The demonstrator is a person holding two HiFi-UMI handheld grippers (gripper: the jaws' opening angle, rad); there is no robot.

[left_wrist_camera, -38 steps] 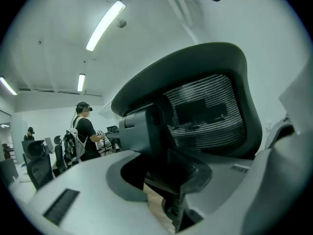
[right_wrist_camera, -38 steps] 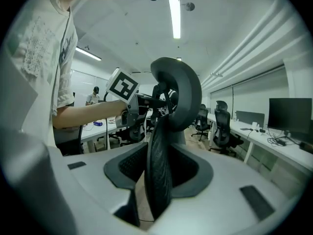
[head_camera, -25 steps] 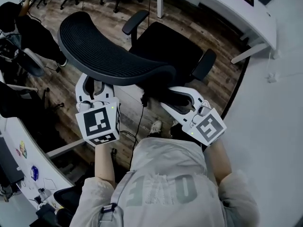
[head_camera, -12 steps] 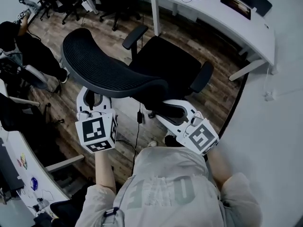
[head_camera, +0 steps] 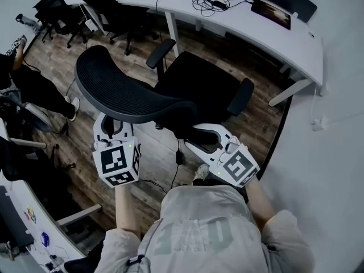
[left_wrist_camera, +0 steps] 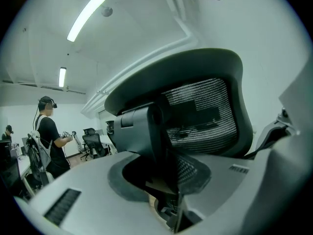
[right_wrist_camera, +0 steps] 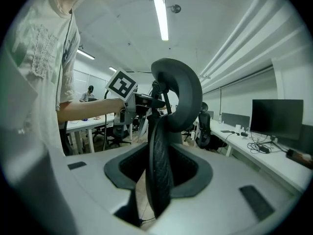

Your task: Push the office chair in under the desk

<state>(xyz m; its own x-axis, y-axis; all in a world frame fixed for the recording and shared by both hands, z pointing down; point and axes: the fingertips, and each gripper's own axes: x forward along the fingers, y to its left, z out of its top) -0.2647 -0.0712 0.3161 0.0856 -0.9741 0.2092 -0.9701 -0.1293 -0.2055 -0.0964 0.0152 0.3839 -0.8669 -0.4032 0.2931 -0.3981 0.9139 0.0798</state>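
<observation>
A black office chair stands in the middle of the head view, its mesh backrest (head_camera: 131, 95) toward me and its seat (head_camera: 199, 78) facing the white curved desk (head_camera: 296, 44) at the top right. My left gripper (head_camera: 112, 120) is shut on the backrest's left lower edge. My right gripper (head_camera: 197, 136) is shut on its right lower edge. In the left gripper view the backrest frame (left_wrist_camera: 146, 131) fills the gap between the jaws. In the right gripper view the thin backrest edge (right_wrist_camera: 159, 165) stands upright between the jaws.
A dark device (head_camera: 273, 13) and cables (head_camera: 207, 1) lie on the desk. More black chairs (head_camera: 108, 7) stand at the far left of the desk. A person (head_camera: 34, 90) is at the left. A cable (head_camera: 177, 155) lies on the wood floor.
The chair and both grippers have moved forward toward the desk, and more of the desk top shows. Both grips on the backrest are unchanged.
</observation>
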